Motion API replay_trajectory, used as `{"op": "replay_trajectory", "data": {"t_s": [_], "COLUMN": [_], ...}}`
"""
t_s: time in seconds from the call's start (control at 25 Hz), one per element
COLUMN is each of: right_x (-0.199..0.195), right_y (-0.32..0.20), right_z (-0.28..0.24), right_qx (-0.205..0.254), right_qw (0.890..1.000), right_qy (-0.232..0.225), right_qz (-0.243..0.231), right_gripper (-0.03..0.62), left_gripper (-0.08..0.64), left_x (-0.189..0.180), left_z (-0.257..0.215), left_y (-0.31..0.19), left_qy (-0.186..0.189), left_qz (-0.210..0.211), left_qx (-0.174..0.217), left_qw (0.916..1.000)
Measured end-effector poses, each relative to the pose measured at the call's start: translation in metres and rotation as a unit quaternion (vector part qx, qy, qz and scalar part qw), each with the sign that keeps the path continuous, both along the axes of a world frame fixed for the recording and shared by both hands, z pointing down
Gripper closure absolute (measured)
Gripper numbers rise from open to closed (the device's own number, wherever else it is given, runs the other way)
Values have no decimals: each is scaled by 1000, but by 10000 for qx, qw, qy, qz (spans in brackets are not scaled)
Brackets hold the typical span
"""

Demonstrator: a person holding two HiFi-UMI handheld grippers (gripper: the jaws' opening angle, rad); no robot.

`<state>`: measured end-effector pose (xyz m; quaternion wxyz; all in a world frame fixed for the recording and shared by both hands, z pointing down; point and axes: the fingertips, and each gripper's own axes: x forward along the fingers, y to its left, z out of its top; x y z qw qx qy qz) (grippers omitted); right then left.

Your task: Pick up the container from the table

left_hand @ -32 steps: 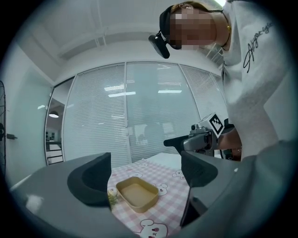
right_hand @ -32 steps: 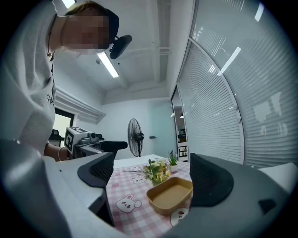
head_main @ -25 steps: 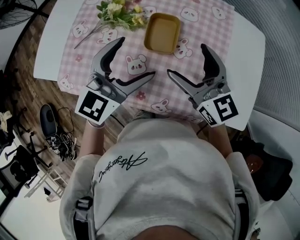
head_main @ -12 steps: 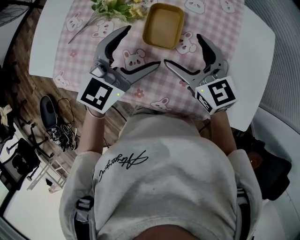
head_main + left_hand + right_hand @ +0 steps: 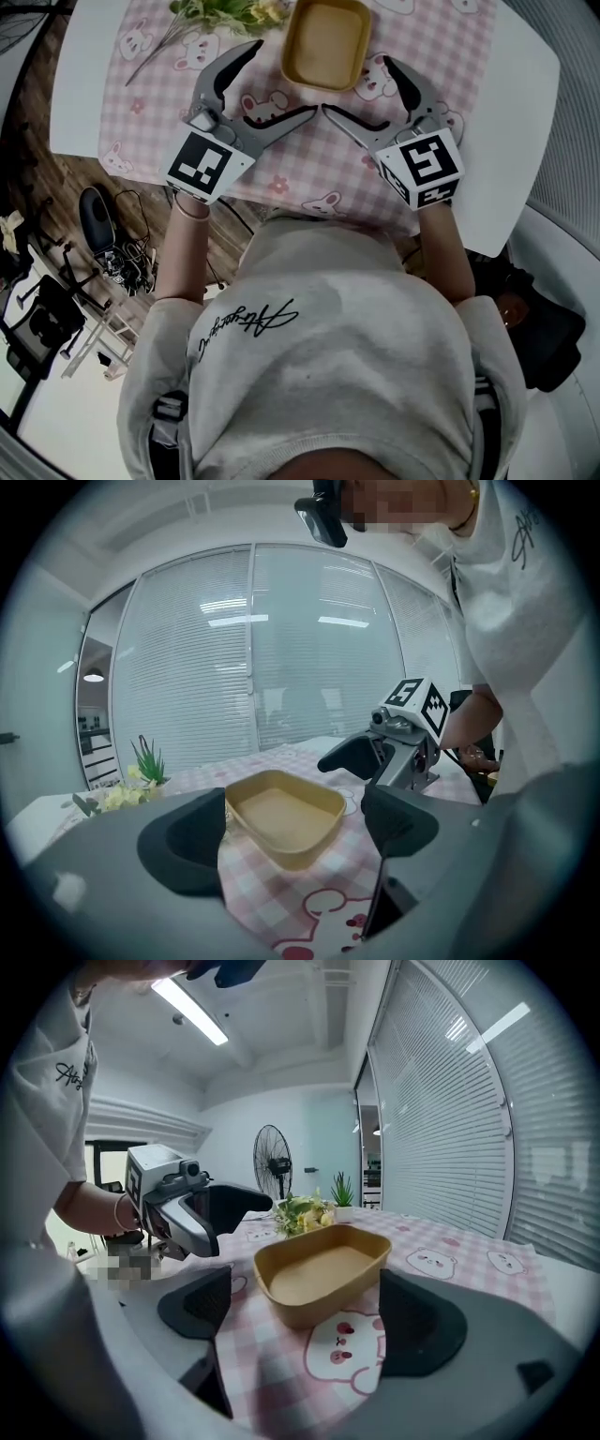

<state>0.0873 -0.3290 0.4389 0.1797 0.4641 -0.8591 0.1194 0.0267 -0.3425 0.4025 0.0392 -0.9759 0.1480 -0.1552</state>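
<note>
A shallow tan container [image 5: 326, 42] sits empty on the pink checked cloth [image 5: 309, 159] at the far middle of the table. My left gripper [image 5: 281, 80] is open just short of the container's near left corner, not touching it. My right gripper [image 5: 358, 86] is open at its near right corner, also apart from it. In the left gripper view the container [image 5: 286, 817] lies ahead between the wide-spread jaws of that gripper [image 5: 292, 841], with the right gripper [image 5: 394, 752] beyond. In the right gripper view the container [image 5: 323, 1274] lies ahead of that gripper [image 5: 305, 1321].
A bunch of flowers [image 5: 220, 11] lies on the cloth left of the container. The white table [image 5: 511, 141] shows bare at the right edge. Cables and a dark shoe [image 5: 94, 234] lie on the wooden floor at left. A standing fan [image 5: 272, 1162] is behind the table.
Both grippers have moved forward over the cloth toward the container, and their near tips have come closer together. Both stay open.
</note>
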Motion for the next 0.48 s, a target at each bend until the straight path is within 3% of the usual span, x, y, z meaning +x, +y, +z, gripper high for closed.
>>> {"op": "replay_trajectory", "data": {"t_s": [0.24,0.48], "right_x": [0,-3], "right_y": [-4,-8], "right_z": [20,30], "right_qx": [-294,-389], "right_qw": [9994,9986], "right_qy": [159,354], "right_qz": [55,65], "right_gripper": [135,156], "left_gripper": [106,106], "left_x": [-1,5], "left_z": [31,49], "left_y": [-8,-9], "left_qy": [-305,-704], "left_qz": [46,125], "left_qx": [-431,-399], "left_qw": [9986,9966]}}
